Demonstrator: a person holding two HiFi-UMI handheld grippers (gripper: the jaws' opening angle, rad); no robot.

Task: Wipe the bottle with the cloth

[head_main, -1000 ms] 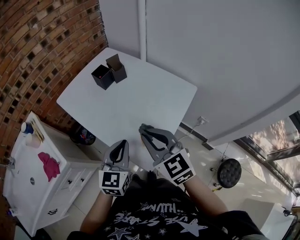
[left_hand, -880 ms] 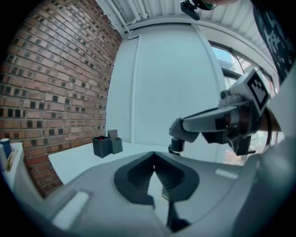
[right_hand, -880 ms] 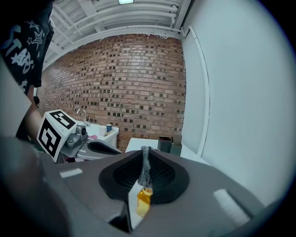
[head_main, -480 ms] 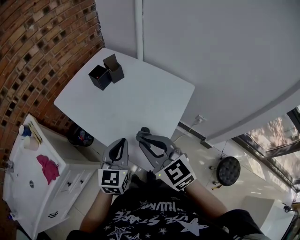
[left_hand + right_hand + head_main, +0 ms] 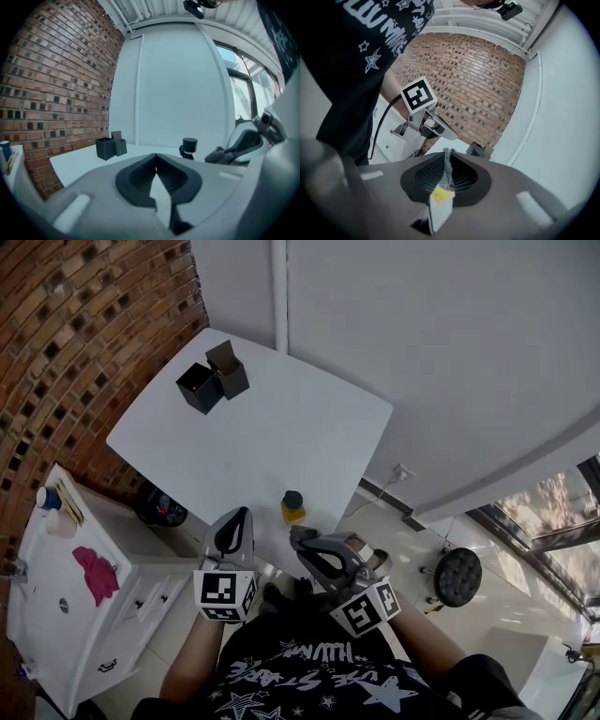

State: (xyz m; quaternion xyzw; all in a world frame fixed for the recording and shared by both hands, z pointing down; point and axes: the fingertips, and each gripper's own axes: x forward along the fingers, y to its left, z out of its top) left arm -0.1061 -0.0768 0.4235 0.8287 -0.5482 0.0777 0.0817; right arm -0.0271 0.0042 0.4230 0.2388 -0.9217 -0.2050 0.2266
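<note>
Closest in, the left gripper (image 5: 238, 519) is just off the table's near corner with its jaws fully together and nothing between them. Its own view shows the two pads meeting at the tip (image 5: 155, 157). Right next to it, the right gripper (image 5: 302, 540) is clamped on a thin strip of grey cloth (image 5: 447, 168) that runs up between the pads and pokes out at the tip. It's held over the floor beside the near corner of the table (image 5: 281, 442), not touching the bottle.

The bottle (image 5: 293, 507) is yellow with a dark cap. It's standing upright on the table right by that near corner, just past both grippers' tips.

Further back, two small black boxes (image 5: 215, 381) sit touching each other near the far corner, along the edge on the brick wall side. Off to the left there's a white cabinet (image 5: 56, 615) with a pink rag (image 5: 97, 573) lying on top.
</note>
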